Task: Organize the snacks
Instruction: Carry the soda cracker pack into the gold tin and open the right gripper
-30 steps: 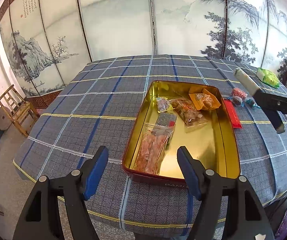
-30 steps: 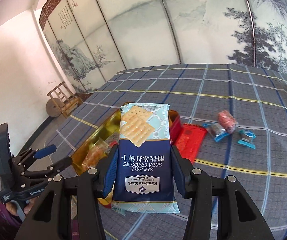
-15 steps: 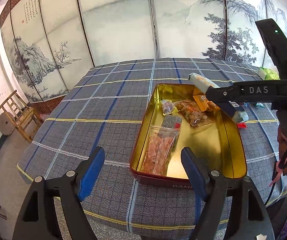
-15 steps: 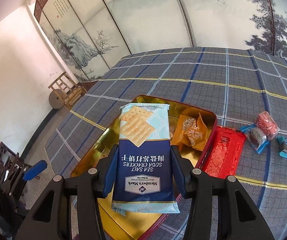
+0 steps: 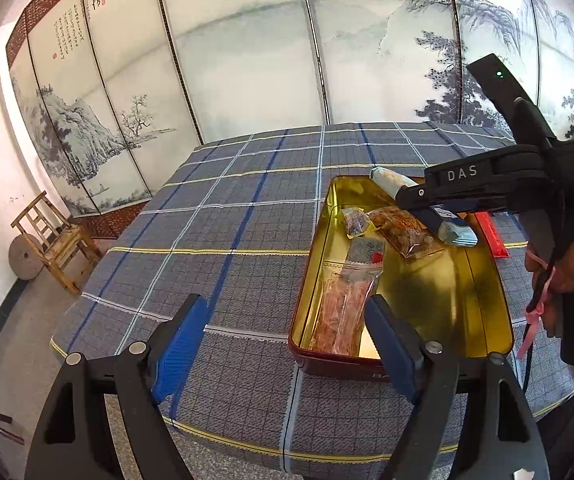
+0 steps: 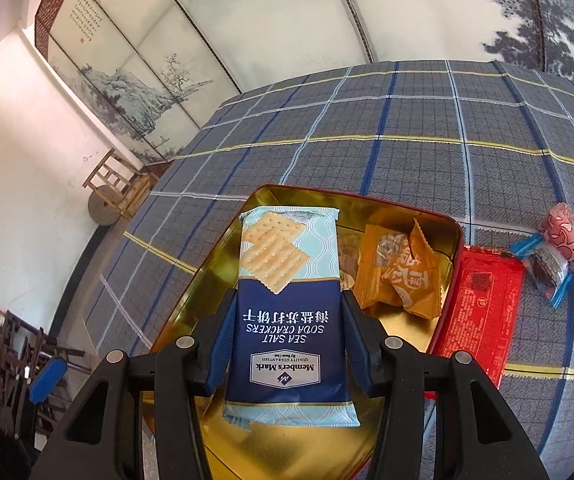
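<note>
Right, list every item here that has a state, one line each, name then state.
Left tongs: open, empty, held short of the tin's near end.
Right tongs: shut on the blue sea salt soda cracker pack, above the tin.
Gold-lined red rectangular tin: lidless, partly filled.
Long clear packet of orange snacks: lying flat in the tin.
Flat red foil packet: outside, beside the tin.

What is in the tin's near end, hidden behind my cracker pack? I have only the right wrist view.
Observer: A long clear packet of reddish strips lies there, along the left wall of the tin.
Operator: Any bare floor beside it?
Observer: Yes, bare gold floor to its right, nearer than the cracker pack.
Operator: Left gripper holding anything?
Observer: No, the left gripper is open and empty, at the tin's near end.
</note>
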### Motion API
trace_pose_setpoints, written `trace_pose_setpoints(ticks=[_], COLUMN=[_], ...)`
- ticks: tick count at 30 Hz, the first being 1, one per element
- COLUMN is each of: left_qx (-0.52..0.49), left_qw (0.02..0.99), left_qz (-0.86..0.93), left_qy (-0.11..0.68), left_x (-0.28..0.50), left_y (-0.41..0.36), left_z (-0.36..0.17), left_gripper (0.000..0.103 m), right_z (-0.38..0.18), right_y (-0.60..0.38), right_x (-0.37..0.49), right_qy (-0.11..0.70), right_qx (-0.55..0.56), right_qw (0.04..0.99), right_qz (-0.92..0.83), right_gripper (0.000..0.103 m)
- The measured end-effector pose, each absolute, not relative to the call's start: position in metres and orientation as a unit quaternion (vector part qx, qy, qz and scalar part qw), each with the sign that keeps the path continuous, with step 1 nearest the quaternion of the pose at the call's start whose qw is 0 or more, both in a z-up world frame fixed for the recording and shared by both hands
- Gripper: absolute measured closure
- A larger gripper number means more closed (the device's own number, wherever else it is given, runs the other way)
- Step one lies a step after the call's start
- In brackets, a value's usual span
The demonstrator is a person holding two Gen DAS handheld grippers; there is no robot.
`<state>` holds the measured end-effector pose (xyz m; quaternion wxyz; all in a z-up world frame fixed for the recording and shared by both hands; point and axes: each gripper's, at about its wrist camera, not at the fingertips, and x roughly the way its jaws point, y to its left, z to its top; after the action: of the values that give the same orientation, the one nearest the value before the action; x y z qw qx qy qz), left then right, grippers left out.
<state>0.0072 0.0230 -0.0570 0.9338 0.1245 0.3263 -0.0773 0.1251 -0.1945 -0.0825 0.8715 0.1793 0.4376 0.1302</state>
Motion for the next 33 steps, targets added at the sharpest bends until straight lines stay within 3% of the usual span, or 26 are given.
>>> trace_pose_setpoints(ticks=[33], left_qx=[0.121], left_qw=[0.927], left_qz=[-0.081], left_qy=[0.345], left_x=[0.017], left_y=[0.034], left_z=[-0.071], left_gripper=[0.021], right_z=[-0.096], right_y=[-0.171], right_x=[0.160], right_qy=[0.456], right_qx=[0.176], right_qw=[0.866], right_qz=[0.103], right_gripper=[0.052])
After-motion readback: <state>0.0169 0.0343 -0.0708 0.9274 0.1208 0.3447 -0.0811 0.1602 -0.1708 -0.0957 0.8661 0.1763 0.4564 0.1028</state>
